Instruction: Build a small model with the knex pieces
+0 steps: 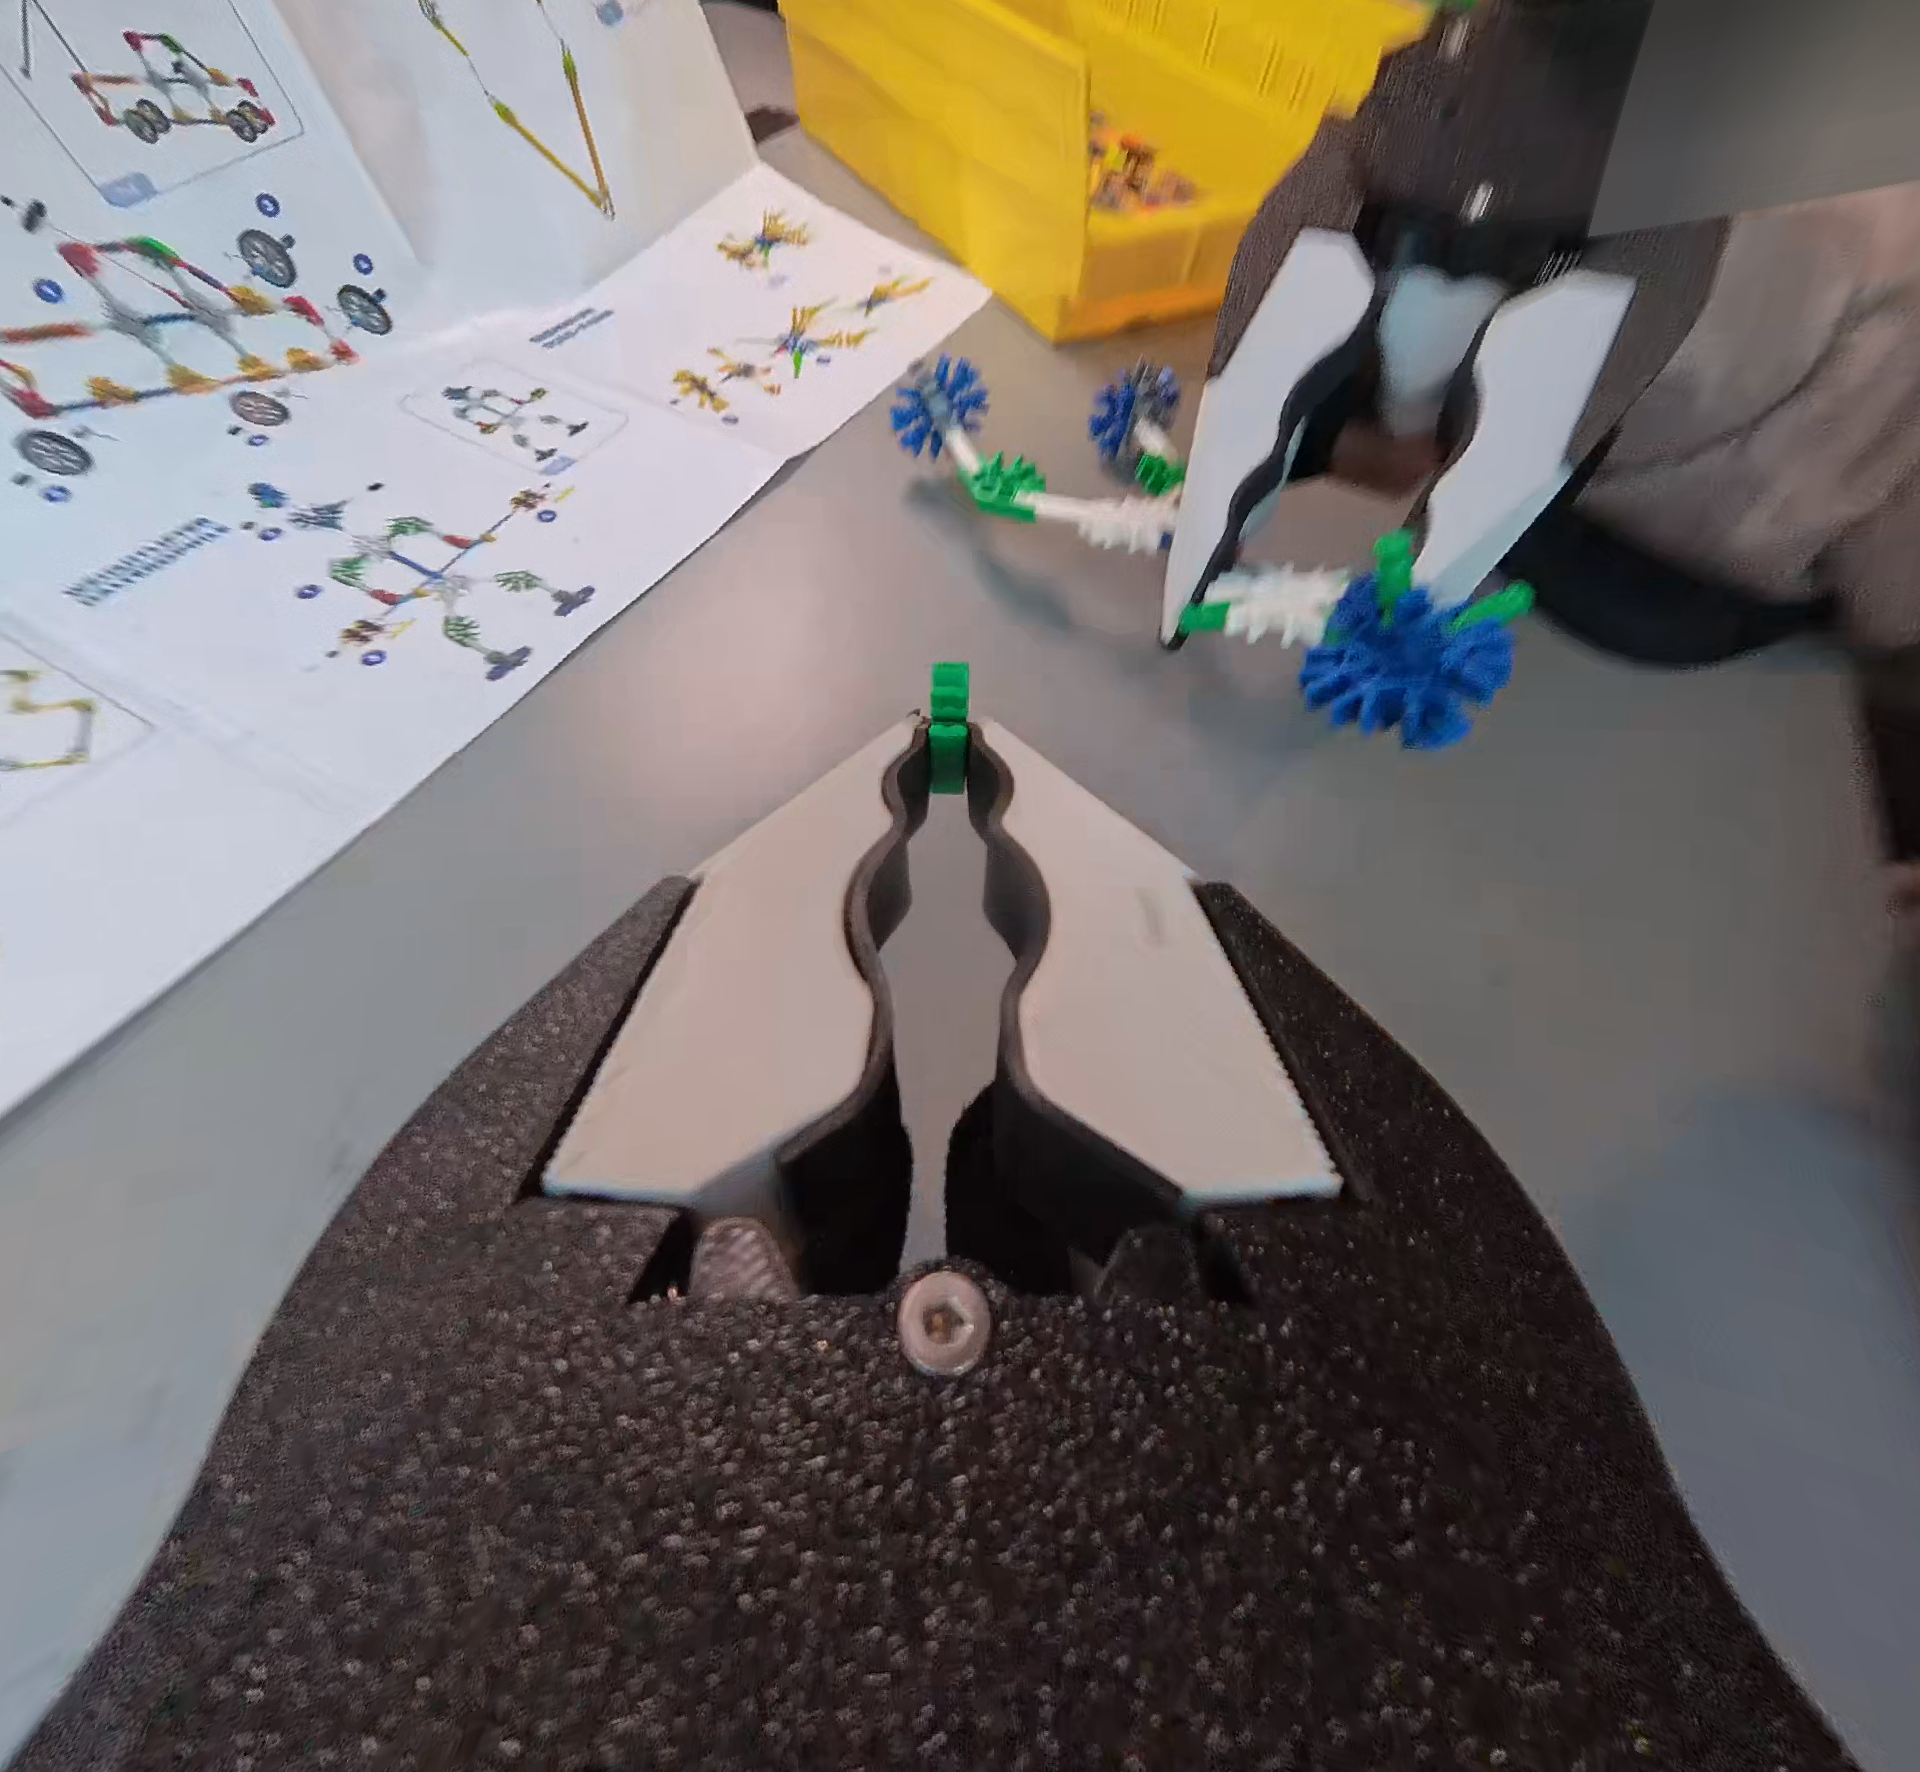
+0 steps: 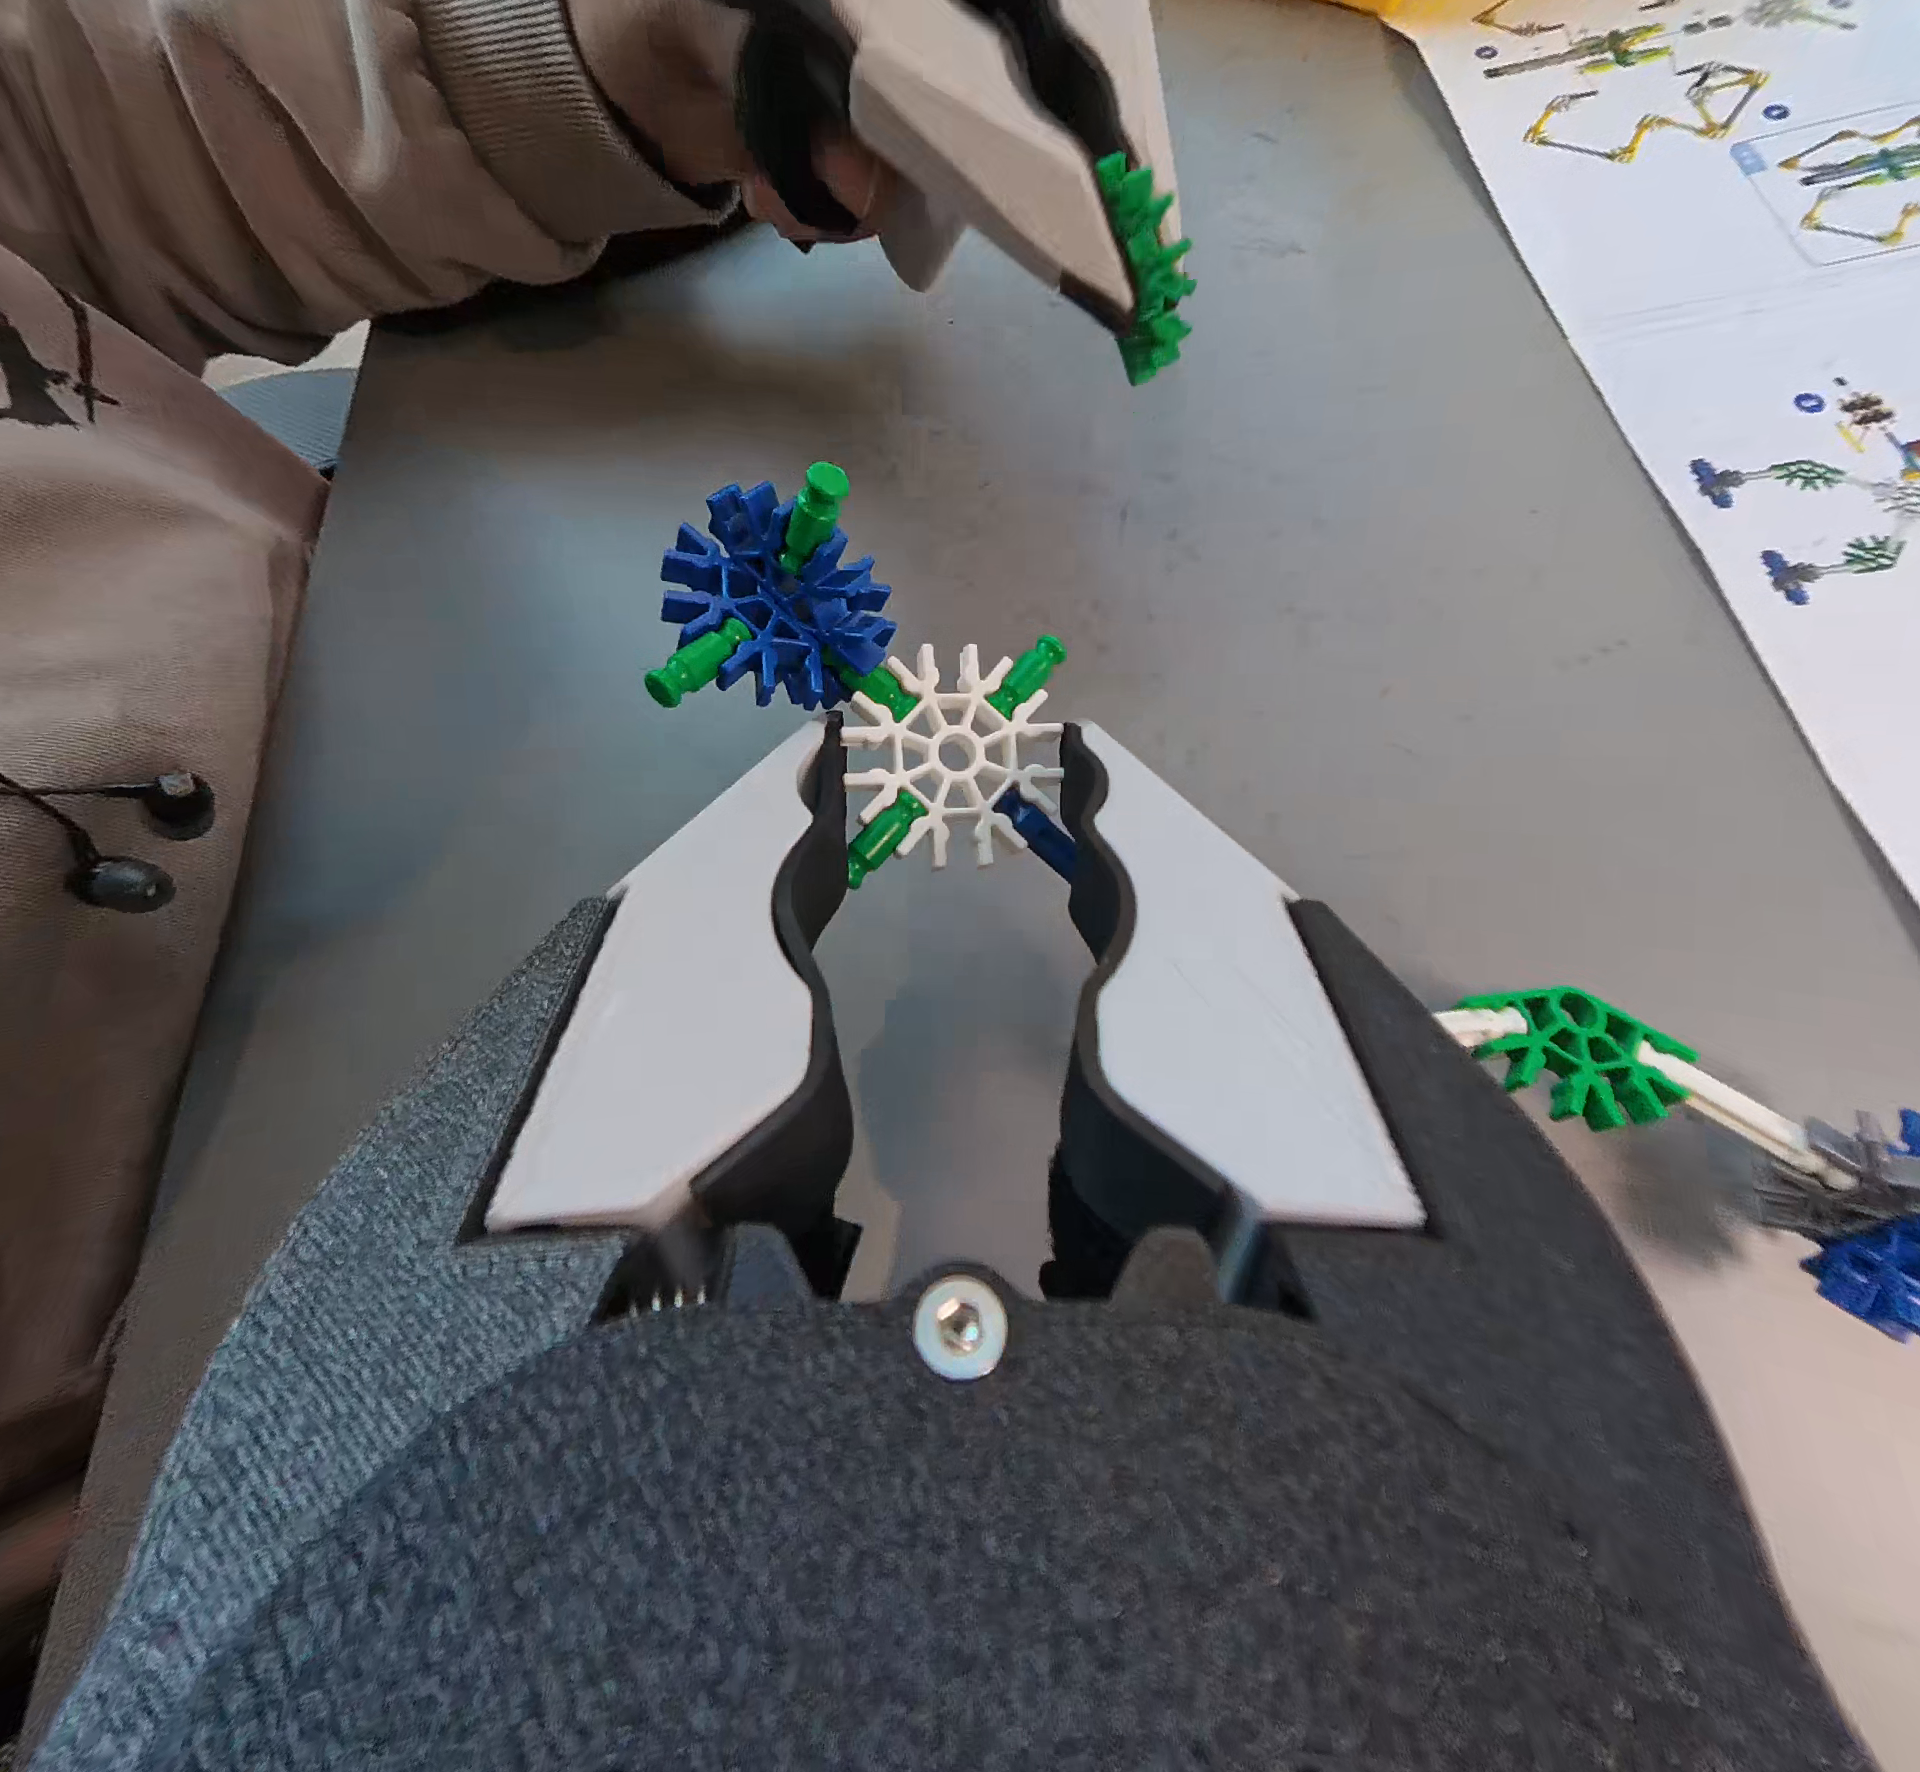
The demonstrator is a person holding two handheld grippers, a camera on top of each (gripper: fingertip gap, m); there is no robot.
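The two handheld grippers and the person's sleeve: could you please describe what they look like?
Both the left gripper and the right gripper have a rough, speckled black body with a silver hex screw, and two pale grey wedge-shaped fingers lined with wavy black pads. The person wears a beige sweatshirt sleeve with a ribbed cuff.

**Grey desk and what lies on it**

We see a plain grey desk (image 1: 790, 891) carrying everything. On its left side, as the left wrist view shows it, a white instruction sheet (image 1: 343, 517) lies unfolded, its far panels standing up. Behind it a yellow plastic bin (image 1: 997, 164) sits on the desk with small mixed pieces inside. Near the bin we find a toy assembly (image 1: 1023, 475) of blue connectors, a green connector and white rods lying on the surface.
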